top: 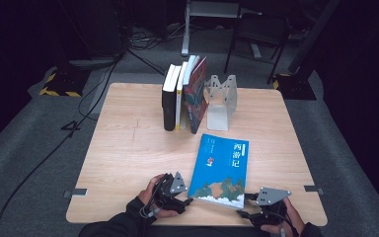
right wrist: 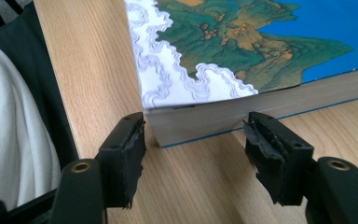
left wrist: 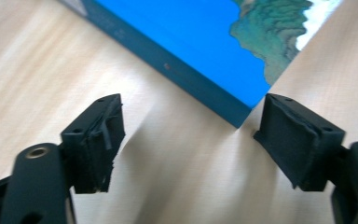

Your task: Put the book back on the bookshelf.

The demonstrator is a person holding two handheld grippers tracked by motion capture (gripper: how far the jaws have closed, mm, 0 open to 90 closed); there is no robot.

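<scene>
Flanking the blue book (top: pixel 219 170), left tool (left wrist: pixel 186 140) spread, right tool (right wrist: pixel 193 154) spread.

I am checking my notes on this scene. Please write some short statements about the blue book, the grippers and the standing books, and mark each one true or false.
1. The blue book lies flat on the table. True.
2. The left gripper is shut on the book. False: its jaws stand open, at the book's near corner.
3. The right gripper is open, with the book's corner between its jaws. True.
4. The standing books lean on a red bookend. False: the metal bookend is silver-grey.
</scene>
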